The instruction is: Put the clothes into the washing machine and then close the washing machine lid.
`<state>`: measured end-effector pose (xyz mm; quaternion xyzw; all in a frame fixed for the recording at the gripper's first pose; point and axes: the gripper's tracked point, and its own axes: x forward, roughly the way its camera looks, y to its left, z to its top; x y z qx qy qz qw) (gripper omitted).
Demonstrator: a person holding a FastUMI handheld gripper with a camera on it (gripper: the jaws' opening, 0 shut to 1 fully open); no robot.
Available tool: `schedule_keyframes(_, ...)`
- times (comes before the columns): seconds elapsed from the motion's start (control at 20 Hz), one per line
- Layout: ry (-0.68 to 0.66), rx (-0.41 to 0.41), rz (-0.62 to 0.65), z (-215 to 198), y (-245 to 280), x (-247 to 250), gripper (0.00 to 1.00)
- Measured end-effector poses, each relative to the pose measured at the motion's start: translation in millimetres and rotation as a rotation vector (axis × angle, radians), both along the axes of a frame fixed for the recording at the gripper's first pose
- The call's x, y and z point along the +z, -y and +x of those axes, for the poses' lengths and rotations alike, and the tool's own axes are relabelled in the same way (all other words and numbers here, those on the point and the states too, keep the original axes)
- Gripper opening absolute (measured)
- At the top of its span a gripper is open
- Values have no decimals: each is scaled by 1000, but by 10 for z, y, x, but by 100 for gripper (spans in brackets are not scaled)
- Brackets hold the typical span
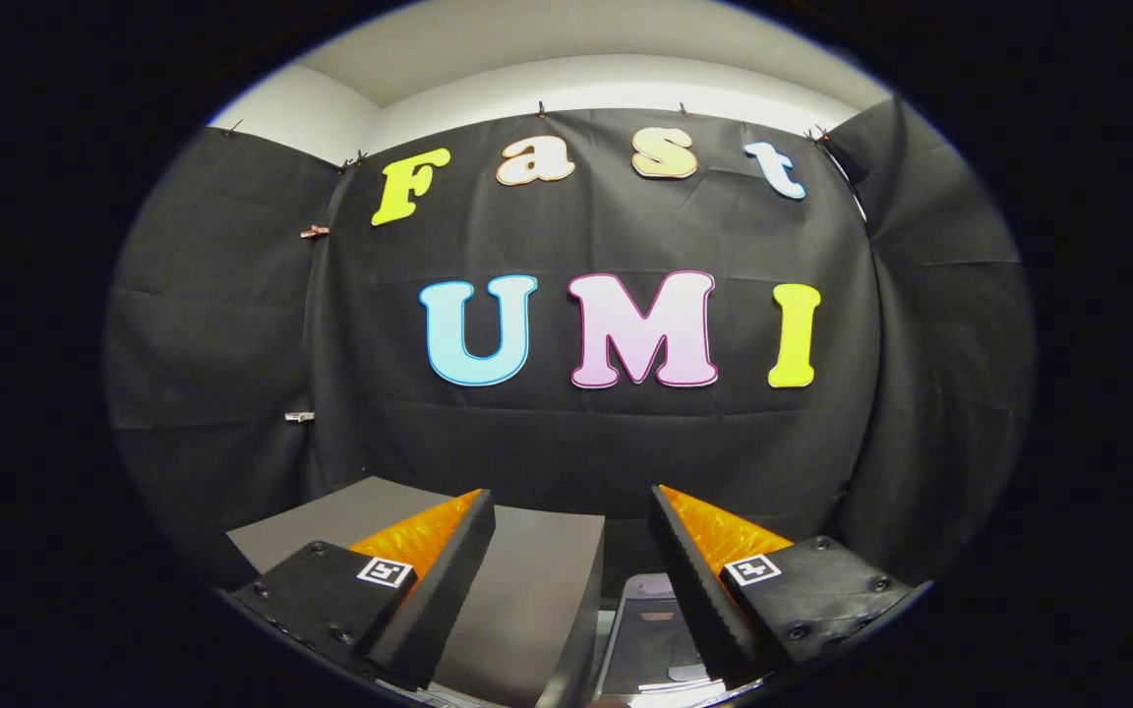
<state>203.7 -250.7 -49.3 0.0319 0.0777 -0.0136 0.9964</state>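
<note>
gripper (574, 506) fingers apart, empty; washing machine (527, 590) just below/between.

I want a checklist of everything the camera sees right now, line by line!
Surface: a grey flat top lies ahead, seen between and beyond the fingers.
Job's things: a light grey appliance part sits low between the fingers, too cropped to tell whether it is the washing machine; no clothes seen.
Clutter: nothing seen.
Grippers: the hand-held gripper is open, fingers wide apart, holding nothing.
Cables: nothing seen.
Surroundings: black cloth wall pinned with small clips; white wall above.
</note>
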Motion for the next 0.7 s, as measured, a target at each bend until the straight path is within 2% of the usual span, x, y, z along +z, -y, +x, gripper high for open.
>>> schedule_keyframes(0.7,1,-22,3,45,142,11,99)
